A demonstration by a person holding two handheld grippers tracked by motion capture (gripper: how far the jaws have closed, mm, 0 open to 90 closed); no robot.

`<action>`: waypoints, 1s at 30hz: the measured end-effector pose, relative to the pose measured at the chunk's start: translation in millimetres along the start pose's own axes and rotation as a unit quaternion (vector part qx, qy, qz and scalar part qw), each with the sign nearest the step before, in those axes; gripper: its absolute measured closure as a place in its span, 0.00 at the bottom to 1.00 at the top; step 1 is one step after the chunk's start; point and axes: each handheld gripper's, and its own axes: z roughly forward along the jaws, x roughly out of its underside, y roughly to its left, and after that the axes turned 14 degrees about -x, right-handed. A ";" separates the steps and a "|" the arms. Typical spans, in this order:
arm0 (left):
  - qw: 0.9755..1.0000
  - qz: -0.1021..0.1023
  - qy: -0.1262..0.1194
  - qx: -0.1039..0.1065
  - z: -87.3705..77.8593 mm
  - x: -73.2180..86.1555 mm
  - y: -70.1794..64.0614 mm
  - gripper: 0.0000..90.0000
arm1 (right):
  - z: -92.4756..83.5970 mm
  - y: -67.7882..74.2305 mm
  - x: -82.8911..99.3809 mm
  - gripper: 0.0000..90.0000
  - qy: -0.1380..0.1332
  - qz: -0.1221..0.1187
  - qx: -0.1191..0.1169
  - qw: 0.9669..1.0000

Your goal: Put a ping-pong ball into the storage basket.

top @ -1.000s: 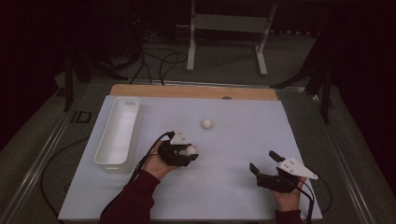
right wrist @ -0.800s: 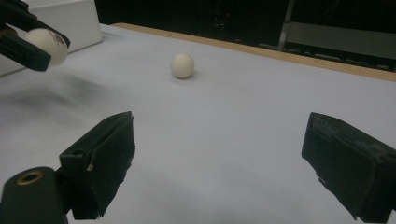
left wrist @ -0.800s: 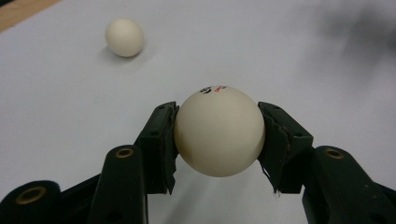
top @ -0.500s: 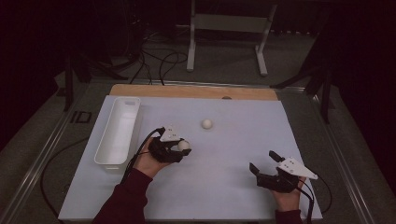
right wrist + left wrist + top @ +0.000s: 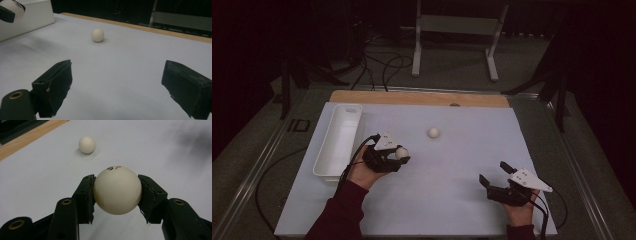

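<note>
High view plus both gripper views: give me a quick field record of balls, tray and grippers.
held ball: white ball clamped between left gripper fingers
loose ball: second ball on the white sheet, apart from both grippers
tray: white tray, at the sheet's left edge
right gripper: open, holding nothing

Cream ball with small printed mark, pinched off the table.

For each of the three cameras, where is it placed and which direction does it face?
High view: above the person's side, facing forward and down on the table; both forearms, left gripper, right gripper.
Left gripper view: on the left gripper, along jaws shut on a held ball.
Right gripper view: on the right gripper, jaws open.
All share the loose ball.
</note>
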 end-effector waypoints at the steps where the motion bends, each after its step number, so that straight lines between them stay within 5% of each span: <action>1: 1.000 0.001 0.000 -0.001 -1.1 0.4 1.3 0.57 | 0.0 0.0 0.0 0.10 0.000 0.000 0.000 1.000; 30: 1.000 -0.017 -0.012 -0.020 -22.4 9.0 25.8 0.57 | 0.5 -0.7 -0.1 0.10 -0.002 0.001 0.000 1.000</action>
